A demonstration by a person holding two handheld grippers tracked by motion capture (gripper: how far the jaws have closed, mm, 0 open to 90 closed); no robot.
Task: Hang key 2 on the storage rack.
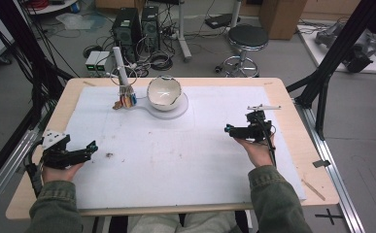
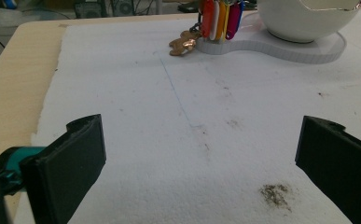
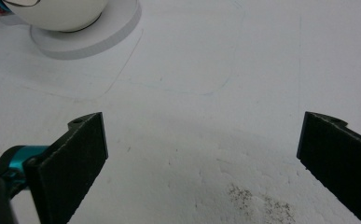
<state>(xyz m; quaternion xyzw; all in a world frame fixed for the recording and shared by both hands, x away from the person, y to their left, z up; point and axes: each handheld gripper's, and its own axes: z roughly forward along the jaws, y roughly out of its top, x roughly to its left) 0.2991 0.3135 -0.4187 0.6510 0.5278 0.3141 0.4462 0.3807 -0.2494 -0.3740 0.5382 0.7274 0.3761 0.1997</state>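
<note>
Looking down from the high view, we see two hands in green sleeves at the near edge of the wooden table (image 1: 35, 194). Our left gripper (image 1: 89, 147) sits low on the big white foam sheet (image 1: 176, 160), pointing right. Its black jaws are spread wide with nothing between them. Our right gripper (image 1: 229, 129) points left, and it too is wide open and holds nothing.

Just past the left gripper is a small dark smudge (image 1: 110, 155); the left gripper view shows it up close (image 2: 275, 194).

Farther back stands a round white bowl (image 1: 164, 92) on a flat white foam stand (image 1: 179, 111) shaped like a keyhole. The stand's long side runs left to right. On its thin left end hang bright plastic key tags (image 1: 127, 99) from a white post (image 1: 120, 63). Both gripper views cut off the bowl's top, and the tags look tiny from above.
</note>
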